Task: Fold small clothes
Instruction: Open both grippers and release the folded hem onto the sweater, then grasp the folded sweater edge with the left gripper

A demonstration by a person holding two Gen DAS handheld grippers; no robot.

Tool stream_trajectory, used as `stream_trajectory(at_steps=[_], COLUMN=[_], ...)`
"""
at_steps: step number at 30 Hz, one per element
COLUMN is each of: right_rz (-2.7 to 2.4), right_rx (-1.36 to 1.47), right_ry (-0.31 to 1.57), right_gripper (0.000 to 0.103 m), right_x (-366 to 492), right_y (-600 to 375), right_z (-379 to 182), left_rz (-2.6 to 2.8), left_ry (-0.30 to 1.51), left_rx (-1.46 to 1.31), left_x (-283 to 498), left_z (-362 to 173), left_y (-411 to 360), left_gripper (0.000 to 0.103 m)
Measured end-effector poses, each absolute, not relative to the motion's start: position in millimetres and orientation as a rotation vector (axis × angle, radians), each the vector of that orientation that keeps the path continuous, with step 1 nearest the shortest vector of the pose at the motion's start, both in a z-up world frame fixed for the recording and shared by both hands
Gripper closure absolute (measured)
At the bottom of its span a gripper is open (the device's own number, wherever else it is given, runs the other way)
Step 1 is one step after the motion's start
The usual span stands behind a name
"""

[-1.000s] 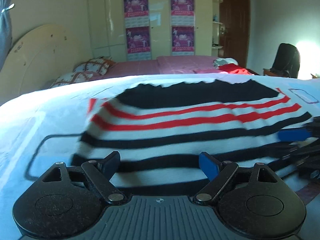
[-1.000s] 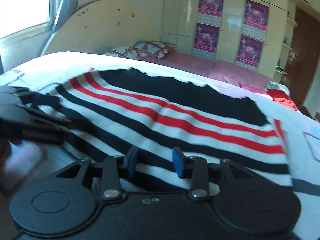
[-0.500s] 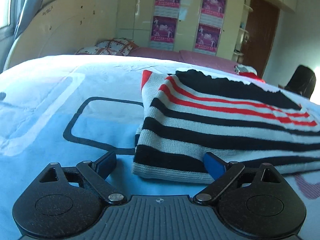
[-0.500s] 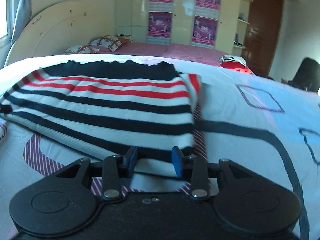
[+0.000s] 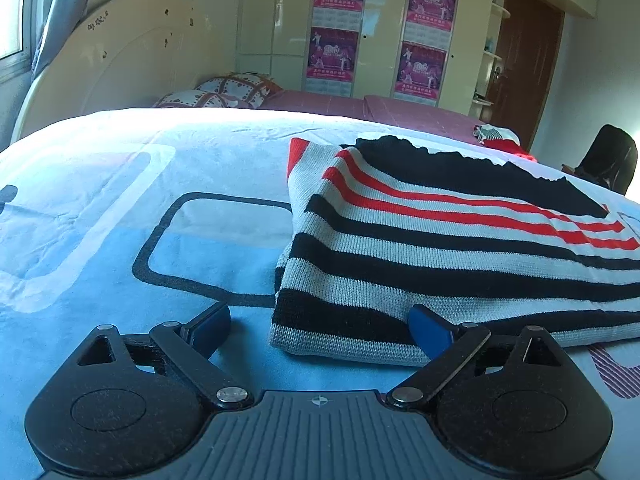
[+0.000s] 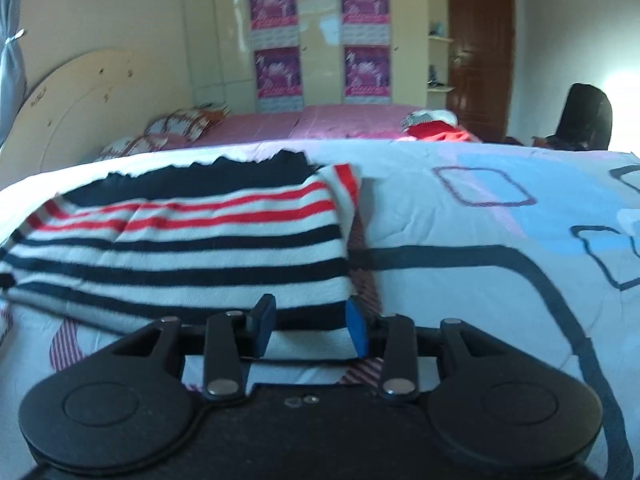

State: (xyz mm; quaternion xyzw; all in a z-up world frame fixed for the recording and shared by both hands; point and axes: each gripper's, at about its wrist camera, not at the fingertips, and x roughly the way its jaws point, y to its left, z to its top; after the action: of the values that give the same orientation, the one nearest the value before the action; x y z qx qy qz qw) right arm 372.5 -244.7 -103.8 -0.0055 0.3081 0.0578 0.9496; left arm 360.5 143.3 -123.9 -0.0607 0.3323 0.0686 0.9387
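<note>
A striped knit garment (image 5: 440,248), white with black and red bands, lies folded flat on the blue patterned bedsheet (image 5: 120,208). My left gripper (image 5: 320,328) is open at its near left corner; the right fingertip (image 5: 430,334) touches the front hem, the left one rests on the sheet. In the right wrist view the garment (image 6: 192,248) fills the left half. My right gripper (image 6: 310,326) is open at its near right corner, empty, with the front edge just past the fingertips.
A second bed with a pink cover (image 6: 320,124) and patterned pillows (image 5: 224,92) stands behind. Red clothing (image 6: 436,130) lies on it. A wardrobe with posters (image 5: 380,36), a brown door (image 6: 478,44) and a dark chair (image 6: 584,120) stand at the back.
Both grippers have moved apart from the garment's middle to its two near corners. The right gripper has opened wider. The garment lies still.
</note>
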Motion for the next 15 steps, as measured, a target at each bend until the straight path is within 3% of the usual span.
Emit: stream_trajectory(at_steps=[3, 15], right_rz=[0.085, 0.087], right_rx=[-0.021, 0.021], right_ry=[0.713, 0.689], right_gripper=[0.068, 0.067], right_x=[383.2, 372.6], right_y=[-248.5, -259.5], right_z=[-115.9, -98.8], left_rz=[0.161, 0.224], left_ry=[0.684, 0.706], left_rx=[-0.112, -0.167], left_x=[364.0, 352.2], left_z=[-125.2, -114.3], left_y=[141.9, 152.5], left_gripper=[0.005, 0.004])
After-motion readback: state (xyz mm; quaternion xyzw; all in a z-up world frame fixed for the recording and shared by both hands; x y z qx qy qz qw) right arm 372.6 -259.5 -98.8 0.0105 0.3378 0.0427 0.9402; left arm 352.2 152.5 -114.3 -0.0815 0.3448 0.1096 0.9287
